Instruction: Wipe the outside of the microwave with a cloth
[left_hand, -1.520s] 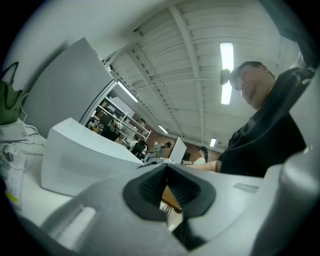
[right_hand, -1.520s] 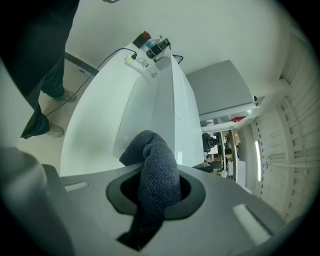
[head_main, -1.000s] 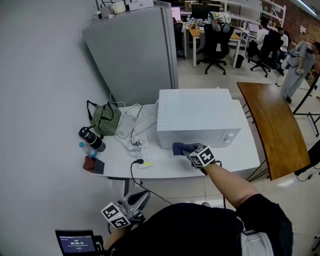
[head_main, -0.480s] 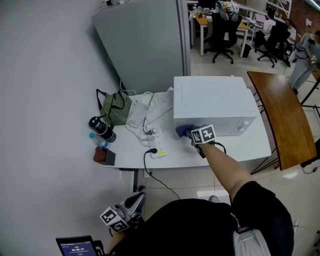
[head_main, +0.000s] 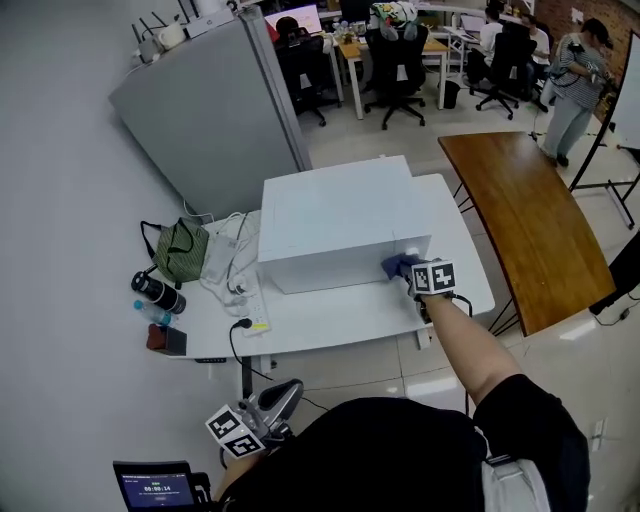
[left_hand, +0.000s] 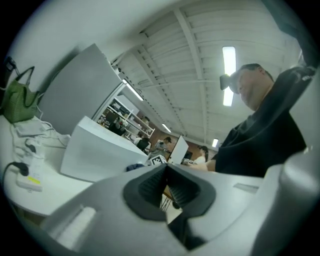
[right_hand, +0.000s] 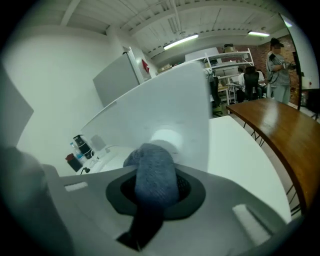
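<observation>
While the right gripper (right_hand: 156, 195) pinches a nubby blue cloth (right_hand: 154, 172) between its jaws, the wad just ahead presses the boxy white microwave (head_main: 330, 225) beside its round knob (right_hand: 166, 137); the left gripper (left_hand: 166, 186) jaws meet, empty

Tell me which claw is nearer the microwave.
Right. The right claw holds the cloth at the front of the microwave, near its right end; the left claw hangs shut below the table edge, well apart from it.

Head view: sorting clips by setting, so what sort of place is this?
Probably an open-plan office: rolling office chairs behind, a grey partition, and a microwave on a white table.
</observation>
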